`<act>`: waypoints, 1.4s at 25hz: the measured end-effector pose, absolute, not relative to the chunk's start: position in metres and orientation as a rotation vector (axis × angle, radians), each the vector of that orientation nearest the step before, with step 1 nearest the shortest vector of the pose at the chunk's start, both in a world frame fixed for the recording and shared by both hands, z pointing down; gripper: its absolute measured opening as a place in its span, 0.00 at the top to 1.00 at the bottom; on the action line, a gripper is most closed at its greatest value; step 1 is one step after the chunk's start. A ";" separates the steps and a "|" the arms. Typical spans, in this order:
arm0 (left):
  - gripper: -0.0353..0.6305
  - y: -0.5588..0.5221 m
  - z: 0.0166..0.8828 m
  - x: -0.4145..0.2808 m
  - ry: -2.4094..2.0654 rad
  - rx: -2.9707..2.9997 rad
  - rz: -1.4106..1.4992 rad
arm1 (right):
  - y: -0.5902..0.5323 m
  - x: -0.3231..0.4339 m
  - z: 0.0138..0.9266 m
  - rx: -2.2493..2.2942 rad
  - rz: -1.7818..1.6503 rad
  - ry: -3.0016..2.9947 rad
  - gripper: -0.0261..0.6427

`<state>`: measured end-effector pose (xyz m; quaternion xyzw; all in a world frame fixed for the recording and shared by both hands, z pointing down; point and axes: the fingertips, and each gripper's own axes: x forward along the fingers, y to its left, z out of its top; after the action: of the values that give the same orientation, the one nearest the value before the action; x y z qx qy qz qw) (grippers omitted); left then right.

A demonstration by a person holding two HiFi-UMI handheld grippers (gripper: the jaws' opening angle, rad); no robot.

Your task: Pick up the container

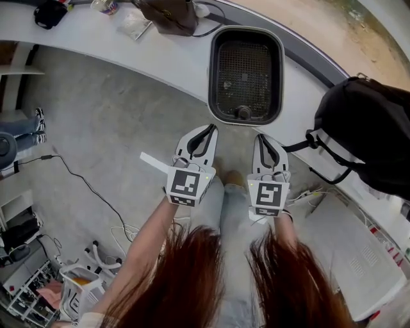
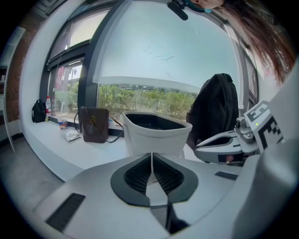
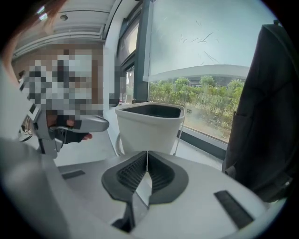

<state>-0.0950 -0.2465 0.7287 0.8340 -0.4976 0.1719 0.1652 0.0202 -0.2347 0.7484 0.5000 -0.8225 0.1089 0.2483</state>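
Note:
A white container [image 1: 245,75] with a dark mesh inside stands on the white counter [image 1: 128,51]. It also fills the middle of the left gripper view as the container [image 2: 154,133] and of the right gripper view as the container [image 3: 148,126]. My left gripper [image 1: 209,130] is shut with nothing held, a little short of the container's near left corner. My right gripper [image 1: 262,138] is shut and empty too, just short of the near right corner. Both sets of jaws meet tip to tip, at the left gripper [image 2: 151,155] and the right gripper [image 3: 147,153].
A black backpack [image 1: 368,131] sits on the counter right of the container. A brown bag [image 1: 168,14] and a small clear packet [image 1: 133,22] lie at the back left. A white box [image 1: 349,256] is at lower right. Cables trail over the grey floor [image 1: 96,128].

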 end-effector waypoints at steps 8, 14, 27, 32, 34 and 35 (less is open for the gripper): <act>0.91 -0.243 0.774 -0.097 -1.393 2.387 0.546 | -0.233 0.017 0.791 1.341 0.302 -2.228 0.92; 0.91 -0.242 0.805 -0.102 -1.387 2.376 0.569 | -0.234 0.014 0.815 1.320 0.287 -2.228 0.92; 0.91 -0.256 0.847 -0.100 -1.371 2.430 0.625 | -0.248 0.017 0.852 1.321 0.278 -2.231 0.92; 0.91 -0.267 0.850 -0.099 -1.384 2.440 0.604 | -0.258 0.018 0.857 1.331 0.276 -2.241 0.92; 0.91 -0.270 0.851 -0.098 -1.384 2.447 0.603 | -0.261 0.018 0.856 1.335 0.275 -2.246 0.92; 0.91 -0.272 0.850 -0.097 -1.384 2.448 0.598 | -0.262 0.018 0.856 1.337 0.276 -2.248 0.92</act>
<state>-0.0972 -0.2715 0.8503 0.8439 -0.4772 0.2060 0.1328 0.0180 -0.2623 0.8563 0.4920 -0.8269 0.1014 0.2530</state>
